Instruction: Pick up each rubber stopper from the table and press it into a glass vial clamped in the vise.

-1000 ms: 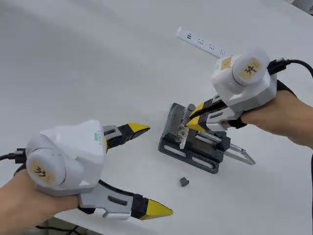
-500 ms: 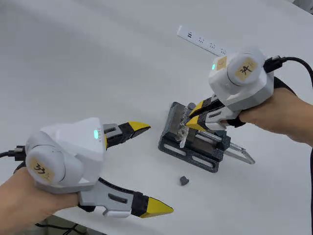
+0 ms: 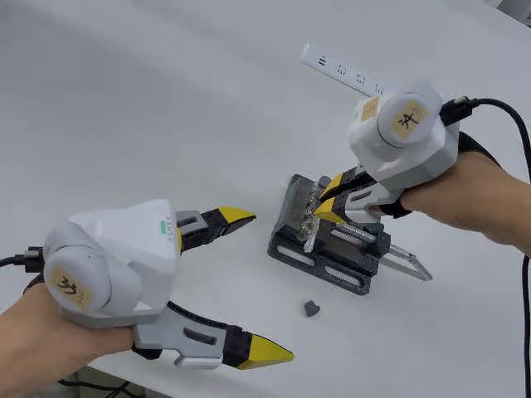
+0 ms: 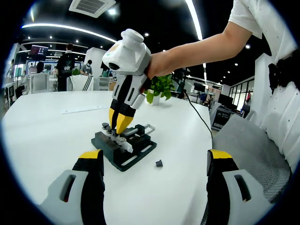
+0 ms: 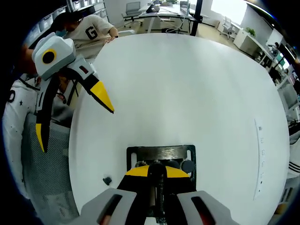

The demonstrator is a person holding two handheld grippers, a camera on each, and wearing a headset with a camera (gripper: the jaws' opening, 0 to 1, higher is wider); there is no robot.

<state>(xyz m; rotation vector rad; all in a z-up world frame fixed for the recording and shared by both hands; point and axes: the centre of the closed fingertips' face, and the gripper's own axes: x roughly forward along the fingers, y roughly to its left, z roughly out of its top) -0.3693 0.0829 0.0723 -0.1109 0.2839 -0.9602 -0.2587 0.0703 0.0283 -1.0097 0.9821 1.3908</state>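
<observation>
A small black vise [image 3: 319, 257] stands on the white table, with glass vials [image 3: 309, 224] clamped in it. My right gripper [image 3: 322, 199] hangs over the vise's top. Its yellow tips are nearly together around a small dark piece that looks like a rubber stopper [image 5: 157, 169]. Beside the tips, one vial carries a grey stopper [image 5: 187, 165]. A loose dark stopper [image 3: 312, 308] lies on the table in front of the vise [image 4: 124, 152]. My left gripper [image 3: 255, 286] is wide open and holds nothing, to the left of the vise and the loose stopper [image 4: 159, 163].
A white power strip [image 3: 342, 70] lies at the far side of the table, behind the vise. The table's near edge runs just below my left gripper. A cable trails from the right gripper. People and desks are in the room beyond.
My right gripper has edged a little left and up over the vise. The left gripper, vise and loose stopper have stayed put.
</observation>
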